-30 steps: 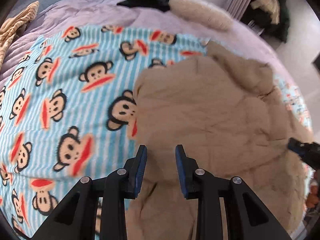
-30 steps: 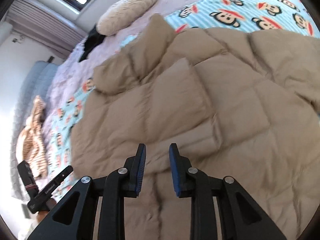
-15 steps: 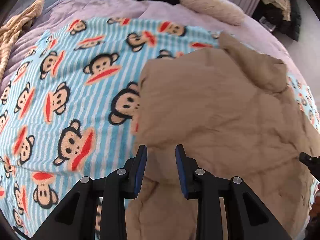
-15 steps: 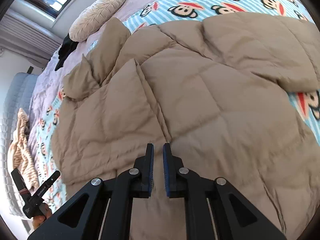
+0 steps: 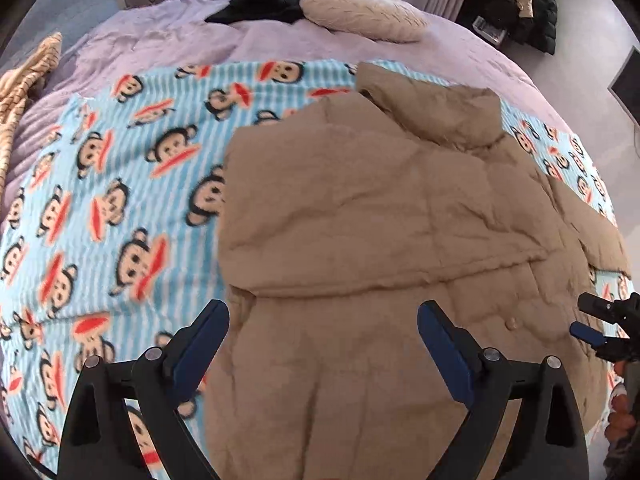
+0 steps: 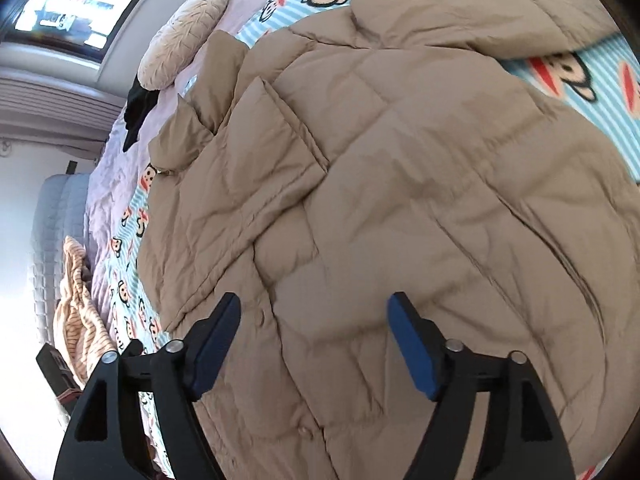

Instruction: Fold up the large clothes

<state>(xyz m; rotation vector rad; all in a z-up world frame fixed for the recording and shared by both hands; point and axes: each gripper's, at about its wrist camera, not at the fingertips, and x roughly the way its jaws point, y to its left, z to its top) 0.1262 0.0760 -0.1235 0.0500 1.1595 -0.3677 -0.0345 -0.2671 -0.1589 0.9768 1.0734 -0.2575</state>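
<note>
A bedroom is shown, with a bed covered by a lilac quilt [image 5: 168, 40]. Over the quilt a light-blue striped blanket [image 5: 100, 200] printed with cartoon monkey faces is spread. On the blanket a large tan quilted jacket [image 5: 380, 208] is laid out, its left side folded inward across the body and its collar turned toward the far end of the bed. At the far end a cream textured pillow [image 5: 360, 12] is seen beside a black garment [image 5: 264, 0], and a beige striped cloth [image 5: 24, 80] is bunched at the far left edge.

The left gripper [image 5: 322, 344] is held above the near left part of the jacket; its jaws have just been opening and now stand wide apart, with nothing clamped between the blue pads. The right gripper [image 6: 314, 336] is held above the jacket's buttoned front, likewise just opened wide, nothing gripped, the fabric lying beneath it.
</note>
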